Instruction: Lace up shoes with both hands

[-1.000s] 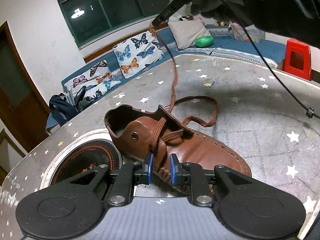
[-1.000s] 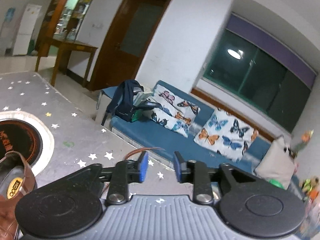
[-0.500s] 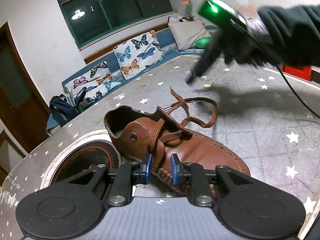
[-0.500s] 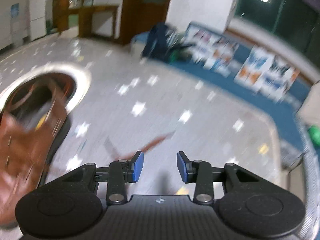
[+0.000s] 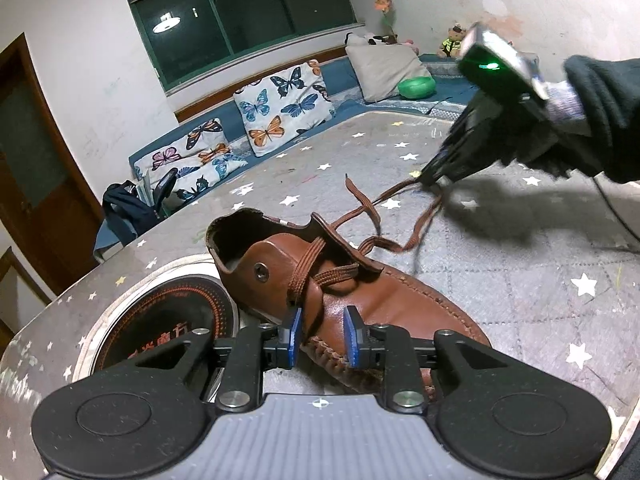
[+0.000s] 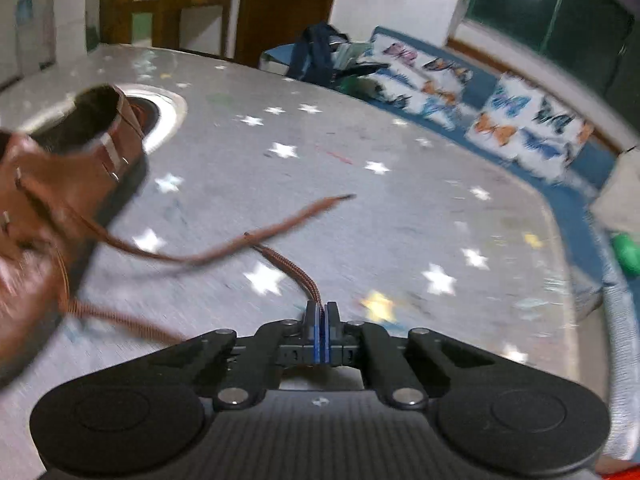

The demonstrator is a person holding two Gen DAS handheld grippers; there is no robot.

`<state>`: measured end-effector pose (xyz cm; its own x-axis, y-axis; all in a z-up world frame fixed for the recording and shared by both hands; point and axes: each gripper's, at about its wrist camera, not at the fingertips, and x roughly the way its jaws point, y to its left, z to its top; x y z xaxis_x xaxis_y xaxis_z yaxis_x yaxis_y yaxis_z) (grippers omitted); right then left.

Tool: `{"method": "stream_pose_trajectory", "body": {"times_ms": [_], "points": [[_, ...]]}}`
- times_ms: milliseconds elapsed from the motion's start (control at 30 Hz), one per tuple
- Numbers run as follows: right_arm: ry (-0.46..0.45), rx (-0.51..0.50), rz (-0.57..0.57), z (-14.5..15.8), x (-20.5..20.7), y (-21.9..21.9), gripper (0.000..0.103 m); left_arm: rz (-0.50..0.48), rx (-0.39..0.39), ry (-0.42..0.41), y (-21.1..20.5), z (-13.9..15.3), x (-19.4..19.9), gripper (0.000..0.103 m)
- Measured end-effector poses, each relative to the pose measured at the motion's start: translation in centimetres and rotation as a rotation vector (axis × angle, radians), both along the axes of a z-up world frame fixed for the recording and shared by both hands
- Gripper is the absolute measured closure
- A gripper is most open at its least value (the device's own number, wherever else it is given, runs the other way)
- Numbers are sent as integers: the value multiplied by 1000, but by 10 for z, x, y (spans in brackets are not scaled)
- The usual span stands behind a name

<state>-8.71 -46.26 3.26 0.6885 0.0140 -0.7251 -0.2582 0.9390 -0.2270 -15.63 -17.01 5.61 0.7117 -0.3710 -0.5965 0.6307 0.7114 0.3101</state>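
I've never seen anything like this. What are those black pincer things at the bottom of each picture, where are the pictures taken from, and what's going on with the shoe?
No robot here: a person holds a two-finger gripper in each hand, and each carries a camera looking along its fingers. One picture is from the left gripper, the other from the right gripper. On the star-patterned table lies a brown leather shoe beside a round inset plate. The left gripper's blue pads stand apart at the shoe's side, holding nothing that I can see. The right gripper has just closed and pinches the brown shoelace; the left view also shows it, in a dark-sleeved hand.
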Motion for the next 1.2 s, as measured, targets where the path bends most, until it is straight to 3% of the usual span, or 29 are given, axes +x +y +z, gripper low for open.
{"method": "stream_pose_trajectory", "body": {"times_ms": [200, 433, 667, 833, 900, 1033, 1100, 1200], "points": [[-82, -98, -104, 3, -25, -29, 102, 5, 12, -5, -2, -2, 0, 77], [-67, -112, -123, -15, -32, -27, 102, 11, 12, 1, -3, -1, 0, 77], [-47, 58, -183, -2, -31, -45, 94, 26, -29, 36, 3, 6, 0, 75], [-52, 113, -212, 1, -22, -56, 79, 41, -53, 47, 5, 11, -1, 69], [-45, 141, -230, -1, -17, -60, 79, 48, -62, 41, 6, 14, -2, 60], [-19, 247, -286, -10, -7, -73, 79, 78, -82, 41, 11, 20, -2, 56], [-18, 271, -292, -13, -6, -74, 79, 98, -95, 51, 14, 22, 0, 48], [-17, 270, -283, -13, -7, -72, 91, 144, -95, 54, 17, 21, 5, 41]]}}
